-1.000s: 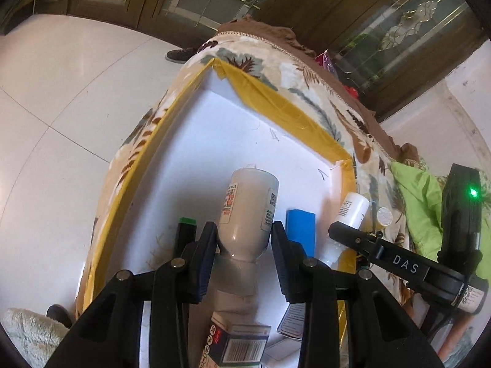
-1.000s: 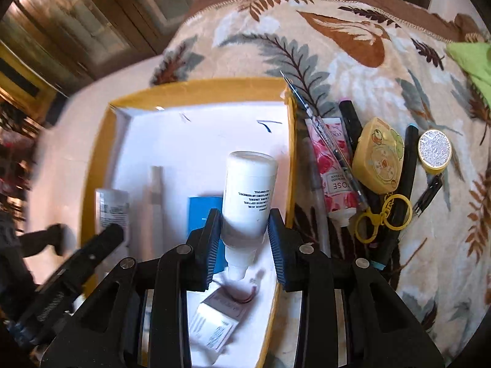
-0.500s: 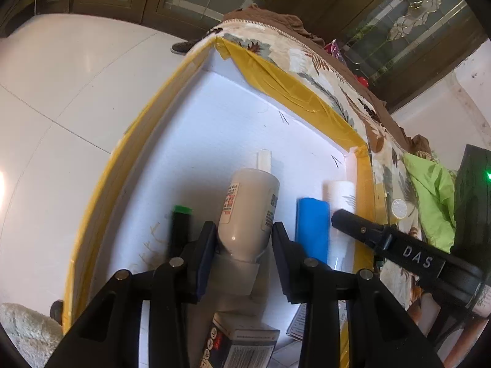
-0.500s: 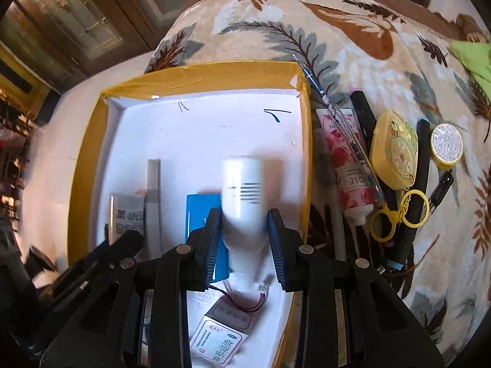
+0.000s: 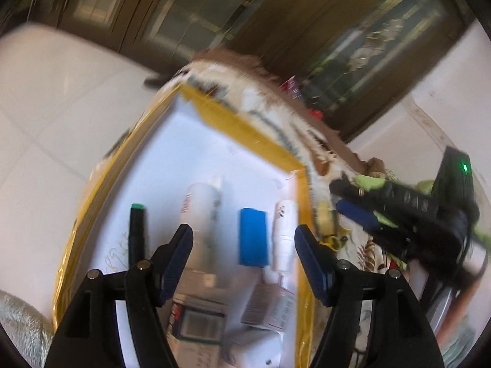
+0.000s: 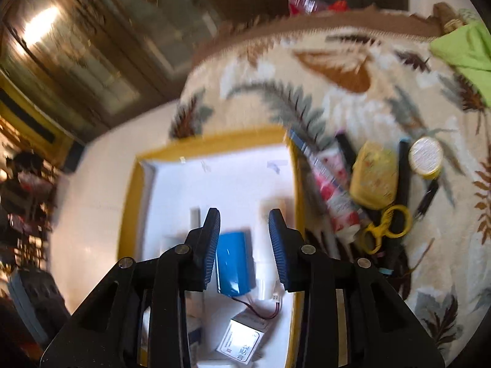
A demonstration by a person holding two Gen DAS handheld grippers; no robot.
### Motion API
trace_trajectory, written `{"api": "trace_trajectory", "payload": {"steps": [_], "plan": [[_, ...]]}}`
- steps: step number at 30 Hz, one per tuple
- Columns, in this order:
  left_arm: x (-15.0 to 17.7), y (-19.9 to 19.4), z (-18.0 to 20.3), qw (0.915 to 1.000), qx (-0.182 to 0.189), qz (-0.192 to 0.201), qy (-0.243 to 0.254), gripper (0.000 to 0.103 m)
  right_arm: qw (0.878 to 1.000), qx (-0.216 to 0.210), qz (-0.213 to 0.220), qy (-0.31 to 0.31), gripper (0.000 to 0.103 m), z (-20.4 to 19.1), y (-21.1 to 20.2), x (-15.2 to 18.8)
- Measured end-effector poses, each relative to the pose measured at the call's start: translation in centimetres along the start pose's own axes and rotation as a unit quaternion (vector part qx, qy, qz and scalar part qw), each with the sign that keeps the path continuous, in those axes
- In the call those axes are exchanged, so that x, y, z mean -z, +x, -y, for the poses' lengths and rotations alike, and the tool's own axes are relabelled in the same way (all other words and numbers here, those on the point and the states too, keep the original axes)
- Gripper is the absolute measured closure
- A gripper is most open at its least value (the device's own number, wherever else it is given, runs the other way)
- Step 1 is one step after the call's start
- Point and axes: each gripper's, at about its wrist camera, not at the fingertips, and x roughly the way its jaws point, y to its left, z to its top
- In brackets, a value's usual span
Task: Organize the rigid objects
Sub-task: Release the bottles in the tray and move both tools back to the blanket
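Note:
A white box with yellow taped rim (image 5: 245, 128) (image 6: 214, 141) sits on the leaf-patterned cloth. Inside lie a white bottle with a red label (image 5: 201, 205), a smaller white bottle (image 5: 284, 230), a blue battery pack (image 5: 253, 236) (image 6: 234, 260) and a black marker with a green cap (image 5: 136, 233). My left gripper (image 5: 244, 245) is open and empty above the box. My right gripper (image 6: 244, 245) is open and empty above the blue pack; it also shows in the left wrist view (image 5: 353, 202). Both views are blurred.
Small cartons (image 5: 199, 316) (image 6: 242, 343) lie at the box's near end. Right of the box on the cloth lie a pink tube (image 6: 334, 196), a yellow case (image 6: 373, 178), yellow scissors (image 6: 386, 230), black pens (image 6: 403, 184) and a round tin (image 6: 426, 156). White floor lies left.
Both grippers have let go of their white bottles, which now lie in the box. Both have opened and pulled back upward.

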Motion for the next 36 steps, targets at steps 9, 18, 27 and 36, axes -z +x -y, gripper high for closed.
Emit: {"api": "trace_trajectory", "payload": {"steps": [9, 18, 27, 36], "plan": [[1.9, -1.0, 3.9, 0.9973, -0.033, 0.043, 0.049, 0.026, 0.996, -0.05, 0.045, 0.064, 0.066, 4.1, -3.8, -0.8], [2.9, 1.0, 5.5, 0.9978, -0.004, 0.0, 0.066, 0.026, 0.989, 0.01, 0.05, 0.137, 0.066, 11.5, -5.6, -2.2], [3.6, 1.9, 6.6, 0.997, 0.014, -0.025, 0.072, 0.026, 0.967, 0.011, -0.017, 0.254, 0.066, 19.3, -2.2, -1.5], [3.6, 1.8, 6.7, 0.997, 0.02, -0.029, 0.068, 0.026, 0.963, 0.048, -0.058, 0.259, 0.071, 19.6, 0.6, -0.7]]}}
